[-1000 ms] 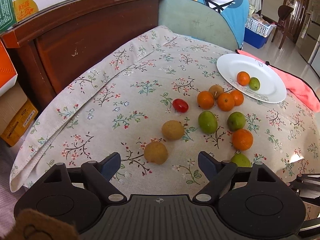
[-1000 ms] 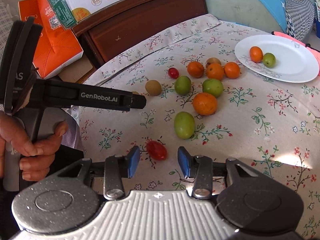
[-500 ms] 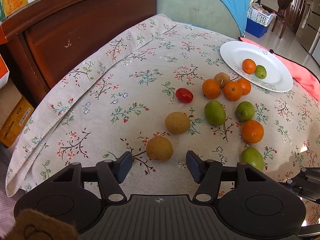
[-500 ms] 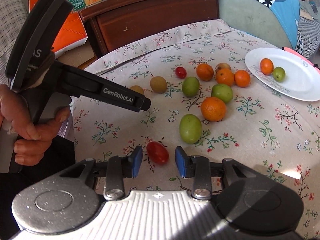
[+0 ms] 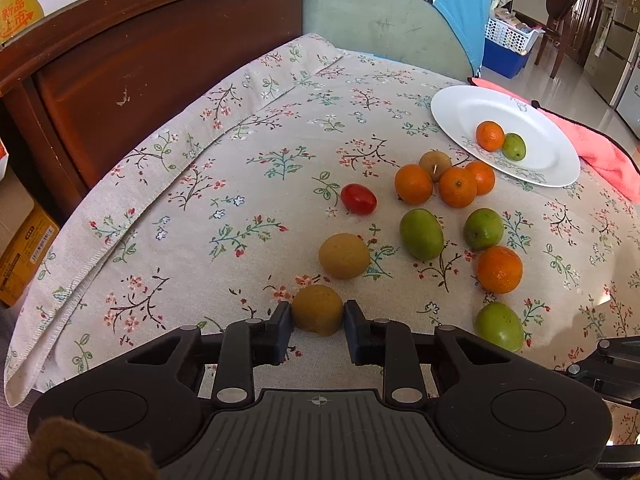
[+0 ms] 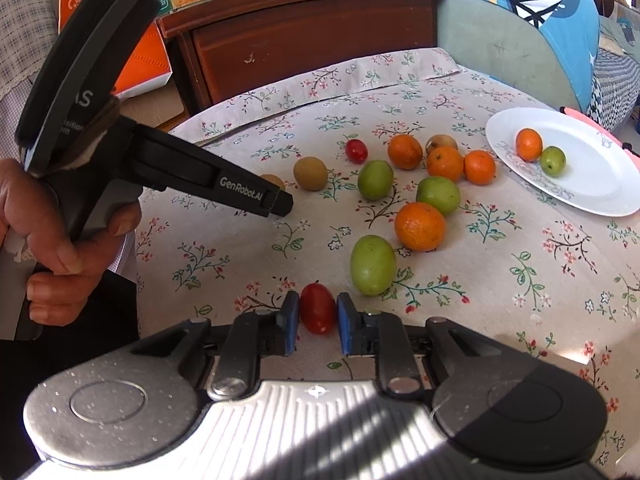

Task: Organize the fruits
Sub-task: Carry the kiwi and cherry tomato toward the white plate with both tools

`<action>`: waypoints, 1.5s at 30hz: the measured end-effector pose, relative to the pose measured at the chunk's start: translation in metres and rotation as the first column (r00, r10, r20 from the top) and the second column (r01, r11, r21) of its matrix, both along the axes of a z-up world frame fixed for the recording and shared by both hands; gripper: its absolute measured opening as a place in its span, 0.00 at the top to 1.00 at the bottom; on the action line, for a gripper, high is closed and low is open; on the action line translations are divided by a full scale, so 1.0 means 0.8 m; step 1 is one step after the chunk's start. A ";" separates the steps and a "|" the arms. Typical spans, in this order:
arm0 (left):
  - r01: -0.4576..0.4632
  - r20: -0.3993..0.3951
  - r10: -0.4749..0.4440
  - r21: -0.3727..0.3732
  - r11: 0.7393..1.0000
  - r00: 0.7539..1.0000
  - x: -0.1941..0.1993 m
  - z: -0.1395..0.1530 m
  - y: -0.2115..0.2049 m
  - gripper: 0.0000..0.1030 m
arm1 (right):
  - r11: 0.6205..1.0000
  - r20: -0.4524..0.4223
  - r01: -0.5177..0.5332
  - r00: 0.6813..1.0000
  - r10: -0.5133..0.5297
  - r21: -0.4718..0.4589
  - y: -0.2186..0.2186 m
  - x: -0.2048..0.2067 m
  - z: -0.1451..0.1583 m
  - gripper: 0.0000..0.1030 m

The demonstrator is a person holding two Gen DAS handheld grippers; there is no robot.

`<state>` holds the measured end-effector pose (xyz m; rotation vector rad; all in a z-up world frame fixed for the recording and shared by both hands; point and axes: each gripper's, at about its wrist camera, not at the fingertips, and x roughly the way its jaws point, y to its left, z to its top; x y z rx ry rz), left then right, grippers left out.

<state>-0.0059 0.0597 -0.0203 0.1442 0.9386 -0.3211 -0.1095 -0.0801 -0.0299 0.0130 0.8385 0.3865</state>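
My left gripper [image 5: 317, 316] is shut on a brown round fruit [image 5: 317, 307] resting on the floral cloth. My right gripper [image 6: 318, 312] is shut on a red cherry tomato [image 6: 317, 312], also on the cloth. A white plate [image 5: 536, 160] at the far right holds an orange [image 5: 490, 135] and a green fruit [image 5: 514, 146]. Loose oranges [image 5: 456, 186], green fruits [image 5: 421, 233], another brown fruit [image 5: 343, 255] and a second tomato [image 5: 359, 199] lie between. The left gripper also shows in the right wrist view [image 6: 276, 202].
A dark wooden headboard [image 5: 160, 52] runs along the far left edge of the table. A green and blue chair back [image 5: 384, 16] stands behind. A pink cloth [image 5: 604, 156] lies beside the plate. Cardboard boxes [image 5: 24, 240] stand on the floor at left.
Both grippers moved forward and closed: the left onto the brown fruit, the right onto the cherry tomato. The fruits on the cloth have not moved.
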 end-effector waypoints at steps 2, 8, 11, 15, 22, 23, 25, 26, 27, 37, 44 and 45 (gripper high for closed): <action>0.002 0.003 -0.002 -0.005 1.000 1.000 -0.002 0.002 -0.001 0.75 | 1.000 -0.003 0.015 1.000 -0.014 0.011 -0.003 0.001 0.001 0.80; 0.036 0.035 -0.035 -0.034 0.999 0.999 -0.011 0.019 -0.009 0.75 | 0.998 0.003 0.042 0.999 -0.042 0.049 -0.012 0.002 0.011 0.80; 0.060 0.053 -0.057 -0.055 0.997 0.997 -0.014 0.029 -0.017 0.75 | 0.994 0.010 0.064 0.998 -0.065 0.085 -0.021 0.004 0.020 0.80; 0.090 0.067 -0.084 -0.094 0.992 0.994 -0.013 0.041 -0.031 0.75 | 0.983 0.024 0.138 0.990 -0.142 0.123 -0.043 0.010 0.035 0.80; 0.177 0.083 -0.168 -0.119 0.977 0.982 -0.002 0.056 -0.068 0.75 | 0.931 0.010 0.327 0.943 -0.333 0.161 -0.106 0.034 0.056 0.80; 0.183 0.081 -0.173 -0.127 0.975 0.981 0.000 0.057 -0.072 0.75 | 0.920 0.001 0.352 0.934 -0.358 0.171 -0.117 0.039 0.059 0.80; 0.196 0.079 -0.186 -0.142 0.970 0.979 0.006 0.058 -0.084 0.75 | 0.901 -0.014 0.392 0.918 -0.397 0.184 -0.133 0.048 0.061 0.80; 0.201 0.080 -0.191 -0.145 0.969 0.978 0.009 0.058 -0.089 0.75 | 0.891 -0.020 0.412 0.909 -0.416 0.190 -0.142 0.052 0.062 0.80; 0.208 0.084 -0.197 -0.145 0.967 0.977 0.011 0.058 -0.095 0.75 | 0.885 -0.021 0.427 0.902 -0.431 0.187 -0.148 0.057 0.062 0.80; 0.253 0.099 -0.237 -0.193 0.948 0.966 0.042 0.052 -0.148 0.75 | 0.850 -0.024 0.509 0.859 -0.511 0.135 -0.185 0.089 0.056 0.80; 0.267 0.094 -0.252 -0.224 0.937 0.963 0.068 0.043 -0.178 0.75 | 0.829 -0.062 0.542 0.840 -0.539 0.136 -0.207 0.112 0.046 0.80; 0.270 0.095 -0.255 -0.223 0.937 0.962 0.071 0.042 -0.181 0.75 | 0.828 -0.066 0.543 0.839 -0.540 0.138 -0.210 0.114 0.045 0.80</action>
